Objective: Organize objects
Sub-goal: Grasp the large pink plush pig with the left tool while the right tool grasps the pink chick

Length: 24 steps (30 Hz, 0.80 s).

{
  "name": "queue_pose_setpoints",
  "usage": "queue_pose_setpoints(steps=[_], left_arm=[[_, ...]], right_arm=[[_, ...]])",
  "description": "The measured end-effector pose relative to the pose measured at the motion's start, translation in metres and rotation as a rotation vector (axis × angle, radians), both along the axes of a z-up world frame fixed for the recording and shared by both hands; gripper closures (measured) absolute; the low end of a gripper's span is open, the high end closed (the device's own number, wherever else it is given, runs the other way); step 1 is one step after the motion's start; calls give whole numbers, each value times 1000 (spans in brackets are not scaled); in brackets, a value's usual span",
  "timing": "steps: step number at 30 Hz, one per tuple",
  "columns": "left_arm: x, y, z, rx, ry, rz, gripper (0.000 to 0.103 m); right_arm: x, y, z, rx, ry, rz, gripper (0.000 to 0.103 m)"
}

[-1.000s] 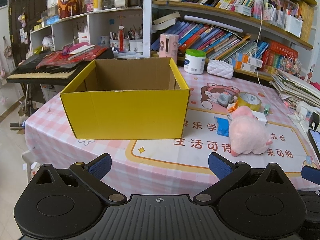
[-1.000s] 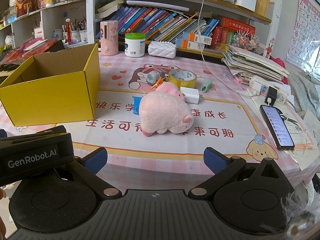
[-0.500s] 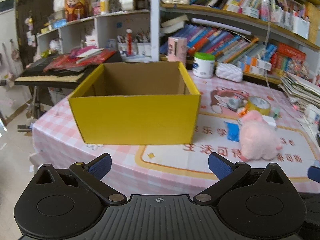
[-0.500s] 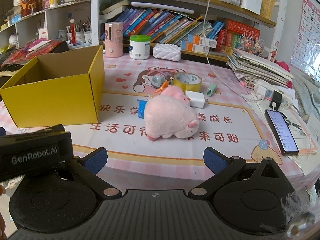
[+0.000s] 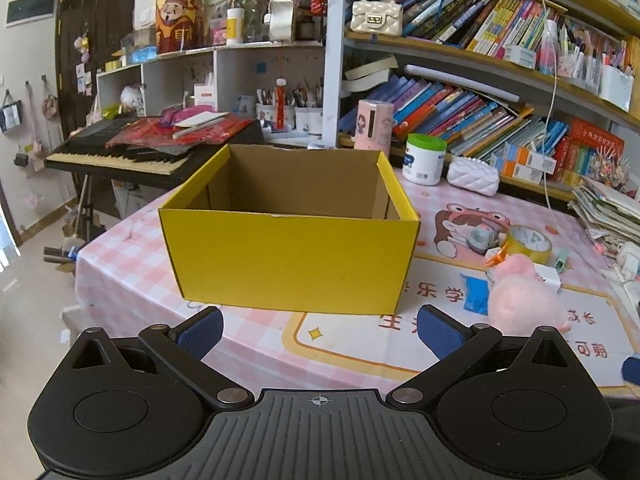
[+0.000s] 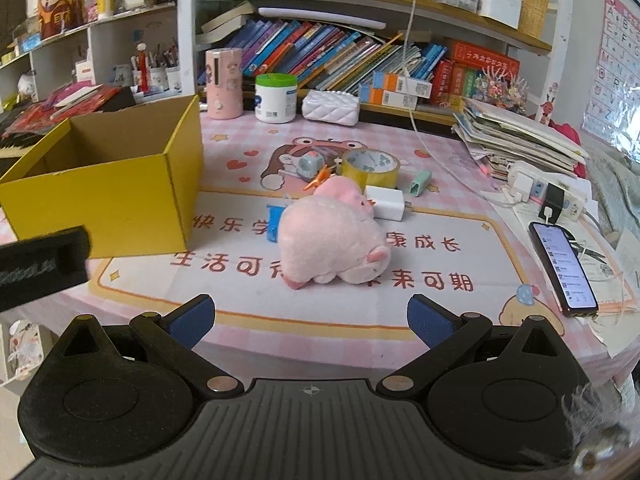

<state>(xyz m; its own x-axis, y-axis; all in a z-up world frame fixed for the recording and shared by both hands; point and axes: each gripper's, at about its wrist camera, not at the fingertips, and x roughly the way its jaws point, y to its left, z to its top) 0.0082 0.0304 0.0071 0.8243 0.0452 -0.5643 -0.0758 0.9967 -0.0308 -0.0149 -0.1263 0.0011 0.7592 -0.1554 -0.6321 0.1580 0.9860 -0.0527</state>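
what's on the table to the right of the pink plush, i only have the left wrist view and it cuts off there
Observer: A phone lies face up near the right table edge, with its screen lit.
Operator: ok and is the right gripper carrying anything
Observer: No. The right gripper is open with nothing between its fingers, and the pink plush lies on the mat ahead of it.

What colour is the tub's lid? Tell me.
Green, on the white tub; clearest in the right wrist view.
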Motion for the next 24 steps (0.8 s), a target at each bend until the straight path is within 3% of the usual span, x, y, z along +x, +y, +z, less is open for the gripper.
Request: queue_pose_setpoints(steps=[10,24], left_arm=[[8,-13,-4,77,7,31,0],[37,-46,-11,82,54,44,0]], right_arm=[[16,-20,-1,10,-7,-7,0],[53,-63,-4,40,-9,25,0]])
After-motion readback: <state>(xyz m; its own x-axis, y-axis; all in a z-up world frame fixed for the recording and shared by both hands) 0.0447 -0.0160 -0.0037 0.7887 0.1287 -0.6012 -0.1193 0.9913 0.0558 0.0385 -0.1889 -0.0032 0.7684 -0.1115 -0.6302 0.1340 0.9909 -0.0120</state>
